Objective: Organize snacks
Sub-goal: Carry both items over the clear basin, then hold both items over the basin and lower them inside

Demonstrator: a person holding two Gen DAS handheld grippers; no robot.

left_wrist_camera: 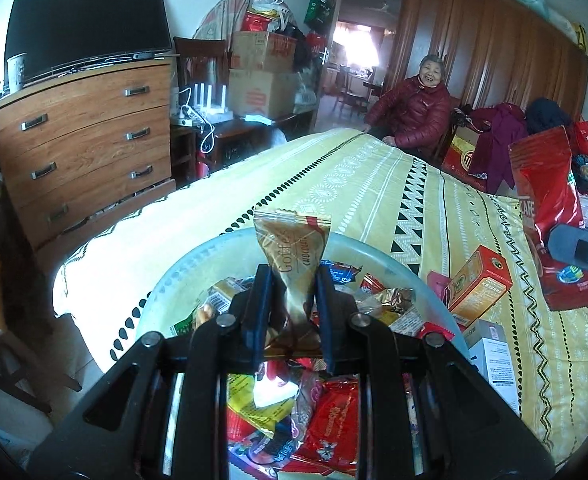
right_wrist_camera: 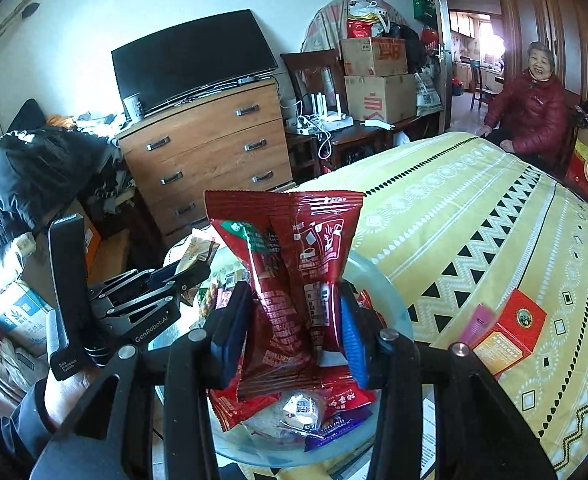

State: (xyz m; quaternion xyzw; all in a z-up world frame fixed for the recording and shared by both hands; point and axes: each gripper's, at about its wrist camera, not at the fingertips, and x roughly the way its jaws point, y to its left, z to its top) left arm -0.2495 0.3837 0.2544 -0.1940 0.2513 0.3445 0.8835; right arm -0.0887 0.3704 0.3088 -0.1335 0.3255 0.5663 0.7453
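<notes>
My left gripper (left_wrist_camera: 291, 280) is shut on a gold chocolate wafer packet (left_wrist_camera: 291, 240) and holds it upright above a pale blue basin (left_wrist_camera: 382, 252) full of several snack packets (left_wrist_camera: 330, 420) on the bed. My right gripper (right_wrist_camera: 294, 312) is shut on a red instant-drink packet (right_wrist_camera: 289, 264) above the same basin (right_wrist_camera: 386, 292). The left gripper (right_wrist_camera: 177, 272) also shows at the left of the right wrist view, with the gold packet (right_wrist_camera: 197, 252) in it. The right gripper's body (left_wrist_camera: 582, 250) shows at the right edge of the left wrist view.
A yellow patterned bedspread (left_wrist_camera: 374, 184) covers the bed. A red-orange box (left_wrist_camera: 478, 288), a white box (left_wrist_camera: 494, 360) and a large red bag (left_wrist_camera: 550, 216) lie right of the basin. A wooden dresser (left_wrist_camera: 81, 140) with a TV stands left. A seated woman (left_wrist_camera: 418, 108) is beyond the bed.
</notes>
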